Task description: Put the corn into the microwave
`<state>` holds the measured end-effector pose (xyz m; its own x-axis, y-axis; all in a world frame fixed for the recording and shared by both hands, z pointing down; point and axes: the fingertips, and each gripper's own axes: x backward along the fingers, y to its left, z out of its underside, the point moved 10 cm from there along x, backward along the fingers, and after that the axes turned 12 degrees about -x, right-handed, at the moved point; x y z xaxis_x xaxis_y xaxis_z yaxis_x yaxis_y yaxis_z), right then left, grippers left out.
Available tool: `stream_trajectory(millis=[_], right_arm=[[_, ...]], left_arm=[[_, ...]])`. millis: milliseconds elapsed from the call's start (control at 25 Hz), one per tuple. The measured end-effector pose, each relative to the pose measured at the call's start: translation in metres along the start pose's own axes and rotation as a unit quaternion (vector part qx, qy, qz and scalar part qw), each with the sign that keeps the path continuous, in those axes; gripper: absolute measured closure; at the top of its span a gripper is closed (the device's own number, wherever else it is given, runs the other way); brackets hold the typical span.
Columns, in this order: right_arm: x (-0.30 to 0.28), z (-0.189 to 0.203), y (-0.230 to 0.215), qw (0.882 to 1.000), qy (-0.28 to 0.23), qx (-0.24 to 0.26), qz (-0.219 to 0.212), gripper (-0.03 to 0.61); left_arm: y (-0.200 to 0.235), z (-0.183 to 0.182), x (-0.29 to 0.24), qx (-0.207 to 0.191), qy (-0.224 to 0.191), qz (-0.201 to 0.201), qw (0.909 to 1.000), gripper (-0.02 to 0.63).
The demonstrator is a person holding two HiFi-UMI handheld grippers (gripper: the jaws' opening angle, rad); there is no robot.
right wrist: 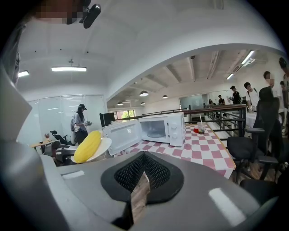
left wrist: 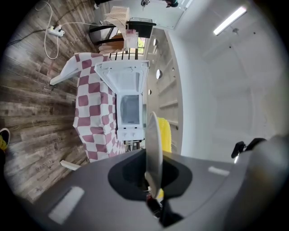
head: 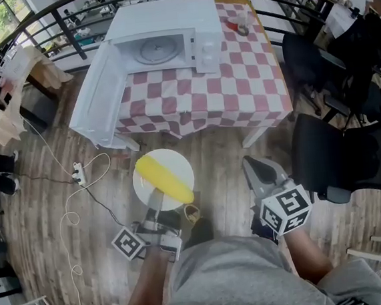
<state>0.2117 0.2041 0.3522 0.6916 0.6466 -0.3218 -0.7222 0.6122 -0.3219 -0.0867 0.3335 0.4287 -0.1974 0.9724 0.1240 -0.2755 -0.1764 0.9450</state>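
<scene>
A yellow corn cob (head: 165,178) lies on a white plate (head: 146,183) held over the wooden floor in front of the table. My left gripper (head: 156,201) is shut on the plate's near rim. In the left gripper view the plate (left wrist: 153,144) stands edge-on between the jaws, with the corn (left wrist: 165,134) behind it. The white microwave (head: 167,49) stands on the checked table with its door (head: 97,97) swung wide to the left and the glass turntable (head: 157,51) showing. My right gripper (head: 260,174) hangs to the right of the plate, shut and holding nothing; its view shows the corn (right wrist: 88,146) and the microwave (right wrist: 158,128).
The red-and-white checked tablecloth (head: 238,87) carries a cup and a red thing (head: 240,23) at the far right corner. Black office chairs (head: 341,147) stand to the right. A power strip with cable (head: 78,174) lies on the floor at the left. People (right wrist: 80,122) stand in the background.
</scene>
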Motion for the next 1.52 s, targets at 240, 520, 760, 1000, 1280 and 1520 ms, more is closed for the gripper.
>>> stream_trajectory(millis=[240,520,760,1000,1280,1520], right_arm=[[-0.027,-0.001,0.007,1.000,0.002,-0.003,0.004,0.580],[-0.054,-0.008,0.020,1.000,0.003,0.001,0.016,0.580],[-0.073,-0.009,0.029,1.000,0.005,0.005,0.021,0.580],[-0.076,-0.008,0.031,1.000,0.010,0.007,0.029,0.580],[-0.072,-0.011,0.031,0.999,0.004,0.007,0.039,0.580],[-0.072,-0.013,0.029,0.999,0.000,0.011,0.043,0.580]], left_arm=[[0.012,-0.022,-0.013,0.000,0.010,0.000,1.0000,0.598],[0.024,-0.043,-0.022,0.006,0.027,-0.002,0.9996,0.598],[0.035,-0.056,-0.024,0.016,0.029,-0.002,0.9994,0.598],[0.041,-0.065,-0.025,0.020,0.031,-0.003,0.9993,0.598],[0.037,-0.068,-0.030,0.023,0.034,0.006,0.9992,0.598],[0.036,-0.067,-0.032,0.024,0.039,0.011,0.9989,0.598]])
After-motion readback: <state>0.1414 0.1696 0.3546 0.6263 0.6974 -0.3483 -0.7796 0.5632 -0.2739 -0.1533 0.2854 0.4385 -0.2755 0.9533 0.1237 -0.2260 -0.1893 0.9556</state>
